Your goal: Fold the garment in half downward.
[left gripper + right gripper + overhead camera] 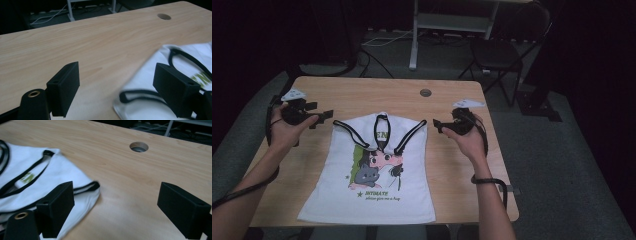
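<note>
- The table (452, 97) is light wood, with a round cable hole (426, 93) near its far edge.
- The shirt (372, 195) lies flat in the middle of the table, white with black trim and a cartoon print, neck end toward the far side, hem at the near edge.
- Left gripper (328, 116) hovers just off the shirt's left shoulder strap; its own view has the jaws spread wide, nothing between them, the table under one jaw and the black-trimmed strap (140, 93) under the other.
- Right gripper (435, 125) sits just beside the shirt's right shoulder; jaws wide apart here too, holding nothing, one jaw over the strap corner (87, 187), the other over bare wood.
- Neither gripper touches the cloth, as far as these views tell.
- The right gripper view catches the hole (138, 146) ahead, past the jaws.
</note>
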Motion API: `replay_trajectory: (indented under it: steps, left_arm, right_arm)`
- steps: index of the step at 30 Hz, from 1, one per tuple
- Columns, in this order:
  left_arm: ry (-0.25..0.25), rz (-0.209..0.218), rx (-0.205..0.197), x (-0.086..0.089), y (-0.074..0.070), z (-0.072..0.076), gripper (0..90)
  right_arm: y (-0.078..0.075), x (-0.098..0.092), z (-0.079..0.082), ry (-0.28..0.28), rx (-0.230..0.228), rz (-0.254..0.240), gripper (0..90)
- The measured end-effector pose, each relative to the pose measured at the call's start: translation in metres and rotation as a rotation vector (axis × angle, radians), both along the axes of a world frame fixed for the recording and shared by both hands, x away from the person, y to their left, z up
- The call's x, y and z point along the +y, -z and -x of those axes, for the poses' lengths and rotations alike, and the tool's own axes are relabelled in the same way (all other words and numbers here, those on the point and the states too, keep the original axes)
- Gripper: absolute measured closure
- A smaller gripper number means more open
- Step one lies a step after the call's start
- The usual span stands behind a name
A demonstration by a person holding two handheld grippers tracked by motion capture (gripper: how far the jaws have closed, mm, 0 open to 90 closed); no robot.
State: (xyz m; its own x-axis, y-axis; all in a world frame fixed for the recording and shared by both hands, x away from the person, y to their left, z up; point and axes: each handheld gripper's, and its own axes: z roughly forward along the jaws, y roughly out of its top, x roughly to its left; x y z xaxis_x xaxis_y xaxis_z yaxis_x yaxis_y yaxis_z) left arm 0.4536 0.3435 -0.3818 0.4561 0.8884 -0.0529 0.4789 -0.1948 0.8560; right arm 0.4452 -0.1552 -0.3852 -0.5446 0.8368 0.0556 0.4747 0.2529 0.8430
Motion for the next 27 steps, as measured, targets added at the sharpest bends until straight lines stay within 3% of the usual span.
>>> replay_trajectory:
  steps: [2, 7, 9, 11, 16, 18, 21, 27]
  left_arm:
    - [-0.007, -0.017, 0.023, -0.004, 0.002, -0.011, 21.1]
    - [0.006, -0.077, 0.083, -0.019, 0.019, -0.029, 21.3]
    - [0.007, -0.081, 0.091, -0.021, 0.022, -0.031, 21.4]
    - [0.011, -0.084, 0.098, -0.023, 0.029, -0.033, 27.7]
    - [0.002, -0.084, 0.121, -0.028, 0.040, -0.038, 27.8]
    - [0.010, -0.106, 0.126, -0.031, 0.044, -0.039, 27.7]
    - [0.020, -0.144, 0.138, -0.034, 0.047, -0.038, 27.9]
    - [0.044, -0.198, 0.145, -0.039, 0.049, -0.035, 28.0]
  right_arm:
    - [0.002, 0.010, -0.013, 0.008, 0.018, 0.009, 16.4]
    - [0.017, 0.035, -0.039, 0.001, 0.057, 0.071, 32.6]
    - [0.026, 0.045, -0.046, 0.000, 0.071, 0.083, 42.4]
    - [0.031, 0.052, -0.049, -0.004, 0.071, 0.085, 46.7]
    - [0.040, 0.064, -0.053, -0.003, 0.071, 0.127, 52.0]
    - [0.045, 0.069, -0.052, -0.016, 0.078, 0.183, 54.1]
    - [0.049, 0.072, -0.049, -0.022, 0.076, 0.228, 54.7]
    - [0.049, 0.070, -0.040, -0.026, 0.064, 0.232, 52.5]
